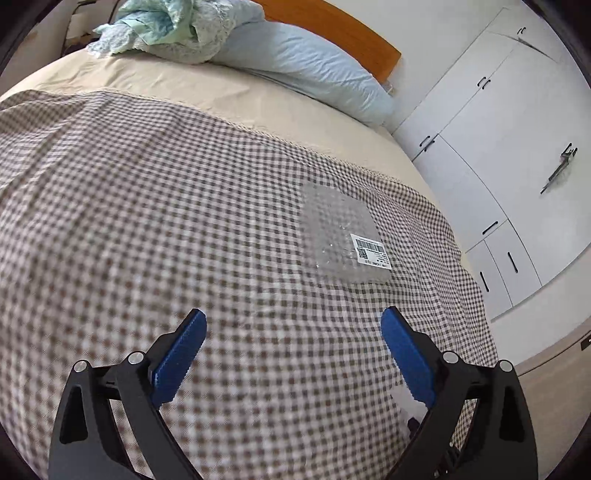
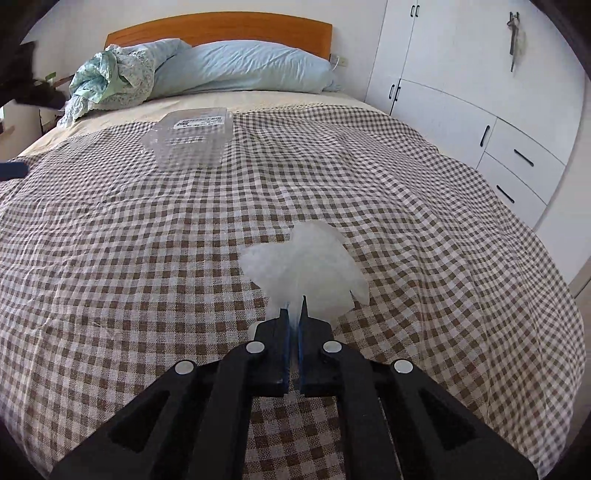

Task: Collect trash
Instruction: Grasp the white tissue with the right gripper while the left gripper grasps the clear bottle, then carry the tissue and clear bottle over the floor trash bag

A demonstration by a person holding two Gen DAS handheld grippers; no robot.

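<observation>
A clear plastic container (image 1: pixel 341 236) with a barcode label lies on the checkered bedspread (image 1: pixel 147 221), ahead and slightly right of my left gripper (image 1: pixel 293 326), which is open and empty above the bed. The same container (image 2: pixel 192 138) shows far ahead and left in the right wrist view. My right gripper (image 2: pixel 294 308) is shut on a crumpled piece of translucent white plastic (image 2: pixel 306 266), held just above the bedspread (image 2: pixel 443 221). A blue fingertip (image 2: pixel 13 170) of the left gripper shows at the left edge.
A light blue pillow (image 2: pixel 243 66) and a bunched green floral cloth (image 2: pixel 110 79) lie at the wooden headboard (image 2: pixel 221 26). White wardrobe doors and drawers (image 2: pixel 498 110) stand along the bed's right side. The floor (image 1: pixel 554 387) shows beyond the bed's edge.
</observation>
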